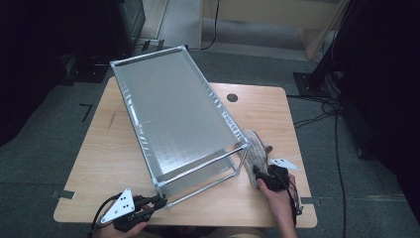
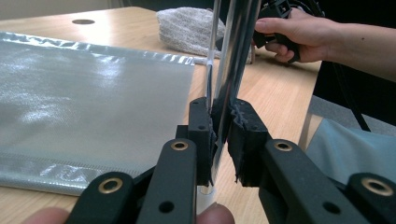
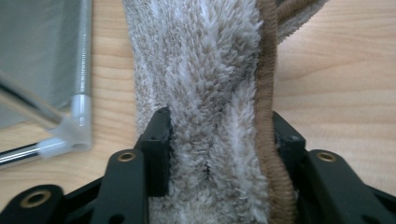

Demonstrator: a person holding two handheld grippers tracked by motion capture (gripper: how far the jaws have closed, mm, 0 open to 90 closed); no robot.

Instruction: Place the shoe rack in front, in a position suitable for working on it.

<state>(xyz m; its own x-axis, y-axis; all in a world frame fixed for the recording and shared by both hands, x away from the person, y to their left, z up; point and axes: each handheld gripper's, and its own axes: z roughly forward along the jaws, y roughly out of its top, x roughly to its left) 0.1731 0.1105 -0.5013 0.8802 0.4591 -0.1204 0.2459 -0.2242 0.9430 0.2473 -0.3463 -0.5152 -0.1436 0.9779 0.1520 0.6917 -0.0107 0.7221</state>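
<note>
Tabletop towel (image 3: 210, 93) between right tool (image 3: 219, 140) jaws

Both your grippers sit at the near edge.
Left gripper (image 1: 159, 201) jaws clamped shut; right gripper (image 1: 258, 174) jaws pressed closed too.

Wooden table (image 1: 124, 148), grey carpet floor (image 1: 39, 148), dim room

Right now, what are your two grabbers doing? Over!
Left gripper shut on rack pole. Right gripper squeezing fuzzy slipper. Rack beside slipper, nothing blocking.
</note>
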